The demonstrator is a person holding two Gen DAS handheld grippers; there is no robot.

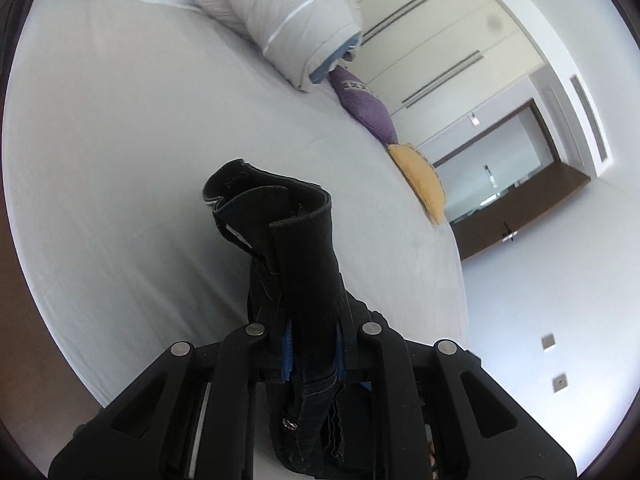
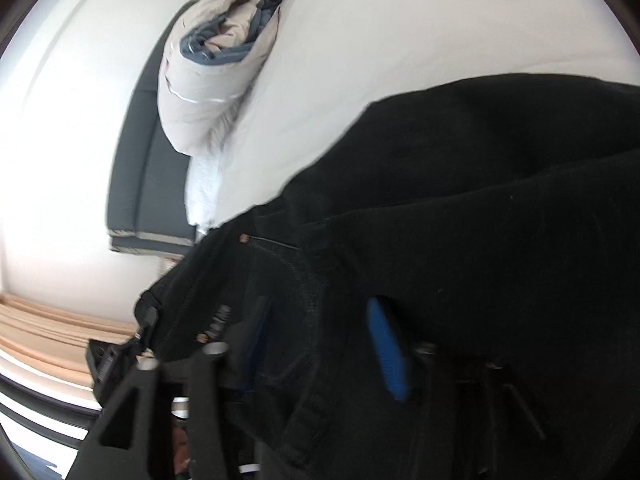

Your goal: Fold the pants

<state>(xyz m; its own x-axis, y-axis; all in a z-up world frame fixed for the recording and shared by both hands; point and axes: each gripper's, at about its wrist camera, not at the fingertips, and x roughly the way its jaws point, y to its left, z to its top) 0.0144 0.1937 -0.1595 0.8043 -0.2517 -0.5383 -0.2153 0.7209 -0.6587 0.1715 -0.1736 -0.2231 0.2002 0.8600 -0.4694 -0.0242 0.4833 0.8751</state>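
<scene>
The left gripper (image 1: 314, 350) is clenched on the black pants (image 1: 288, 248): both blue finger pads (image 1: 286, 354) press against a bunched section of dark fabric that carries a visible seam and a small metal rivet. From the clamp point, a folded band of the pants, with a thick hem-like edge and a pale label on its inner face, rises forward and stands above the white bed sheet (image 1: 140, 140). At the far end of the bed lies a rolled grey duvet (image 1: 288, 20) with a blue lining; a purple cushion (image 1: 366, 106) sits just beside the duvet, and a yellow cushion (image 1: 420, 182) sits next to the purple one along the bed edge. A cream wardrobe (image 1: 432, 36) with long dark handles stands behind them. In the right wrist view, the right gripper (image 2: 320, 356) is closed on the pants (image 2: 460, 220) as well: fabric with stitched seams and a copper rivet fills the gap between the fingers, and one blue finger pad (image 2: 386, 348) shows partly through the cloth. The remaining fabric spreads in a wide dark mass over the white sheet (image 2: 380, 40). The rolled duvet (image 2: 200, 92) lies beyond it, next to a grey headboard (image 2: 140, 160).
</scene>
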